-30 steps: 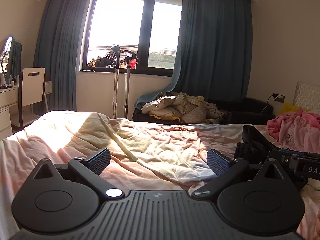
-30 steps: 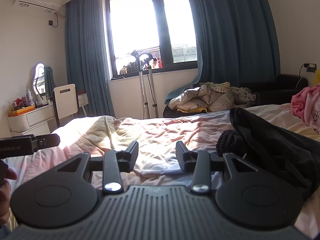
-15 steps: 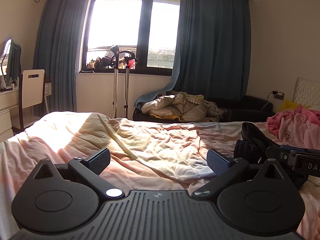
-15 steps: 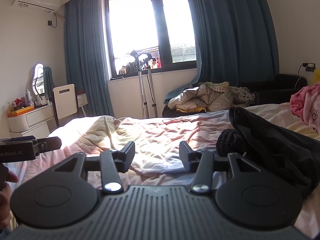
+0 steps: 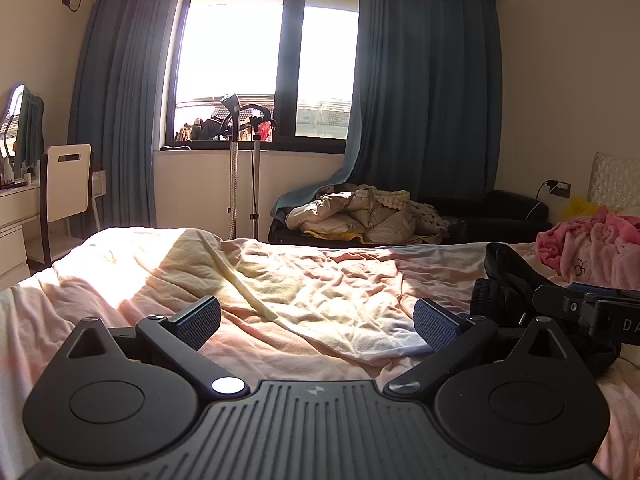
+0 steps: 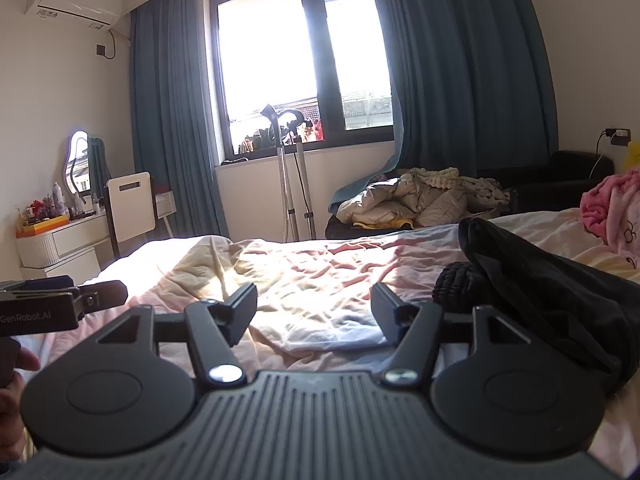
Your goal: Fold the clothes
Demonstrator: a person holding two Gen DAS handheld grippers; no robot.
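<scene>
A black garment with a ribbed cuff lies crumpled on the bed, just right of my right gripper. That gripper's jaws are opening, and only bedding shows between them. In the left wrist view the black garment lies at the right, behind the right tool's housing. My left gripper stands wide open over a pale yellow cloth spread on the pink sheet, holding nothing. A pink fleece garment is heaped at the far right.
Beyond the bed a dark sofa carries a pile of quilts. A garment steamer stand is under the window. A white chair and dressing table stand at the left. A person's hand holds the left tool.
The right gripper's jaws have spread wider apart. The left gripper stays open as before, and neither hand has shifted.
</scene>
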